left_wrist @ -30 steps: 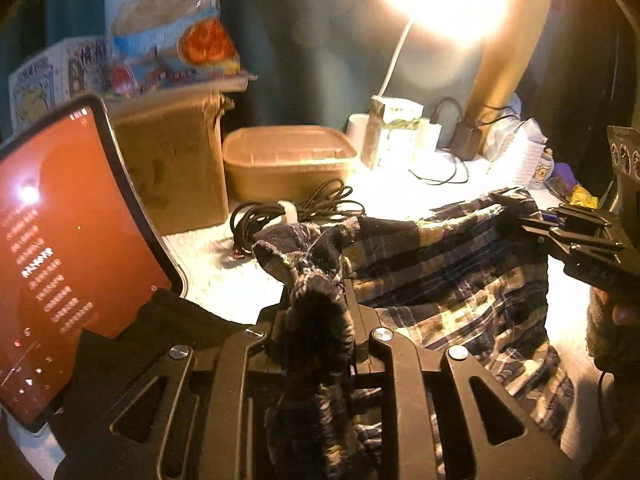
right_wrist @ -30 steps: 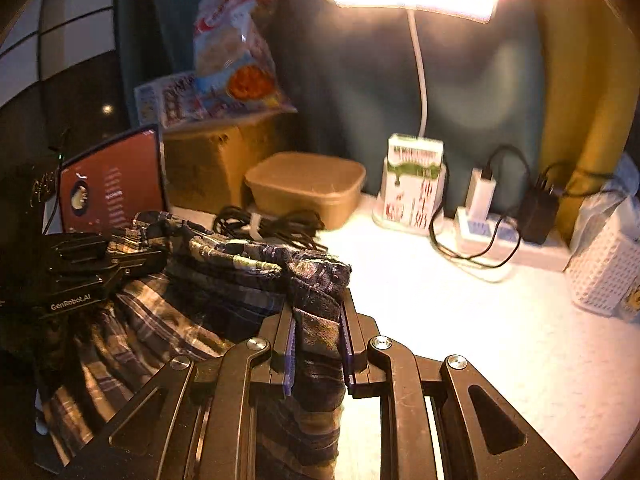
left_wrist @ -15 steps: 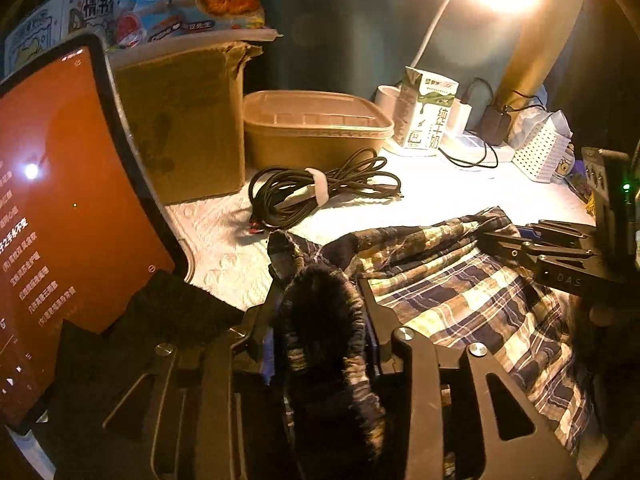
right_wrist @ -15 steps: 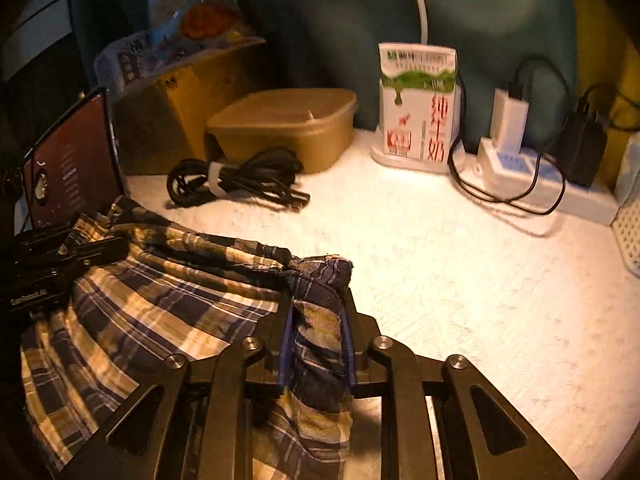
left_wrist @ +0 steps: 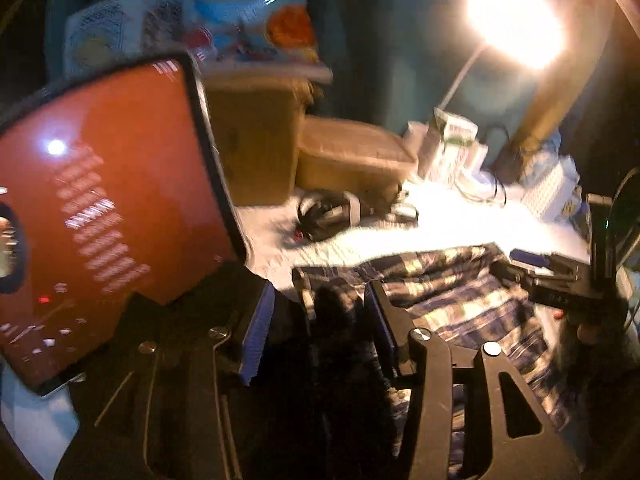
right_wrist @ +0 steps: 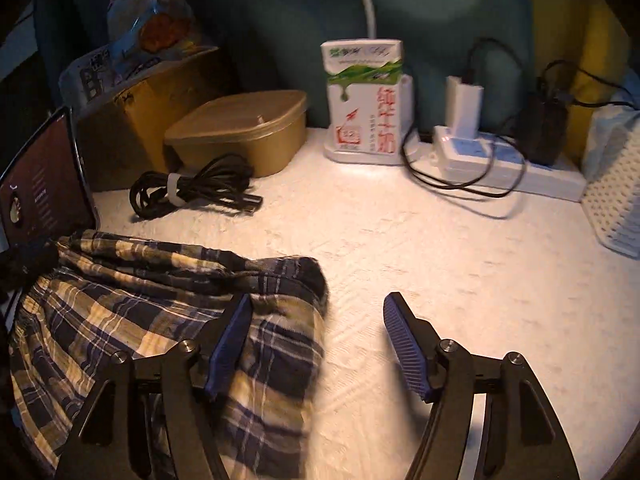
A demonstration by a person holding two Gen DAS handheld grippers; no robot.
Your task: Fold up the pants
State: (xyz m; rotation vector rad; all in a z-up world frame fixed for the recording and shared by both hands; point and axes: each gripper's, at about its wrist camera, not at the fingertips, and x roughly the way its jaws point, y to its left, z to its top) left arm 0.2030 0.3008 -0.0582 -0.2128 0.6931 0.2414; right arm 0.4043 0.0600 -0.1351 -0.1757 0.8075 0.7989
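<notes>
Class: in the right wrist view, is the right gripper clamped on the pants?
No: the right gripper is open, the pants lying loose.

Rt hand-held gripper [right_wrist: 318, 330] jaws just opened; plaid pants [right_wrist: 160, 320] lie loose on tbl [right_wrist: 440, 248].

Light: warm glare from a round white desk lamp [left_wrist: 516, 20]; the room around it is dim.
Blur: left wrist view smeared.
Edges: fisheye curve, dark corners.

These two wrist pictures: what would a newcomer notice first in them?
First the bright lamp at the upper right, and the glowing red tablet standing at the left. Then the plaid pants lying on the white table, with the right gripper open over their corner.
</notes>
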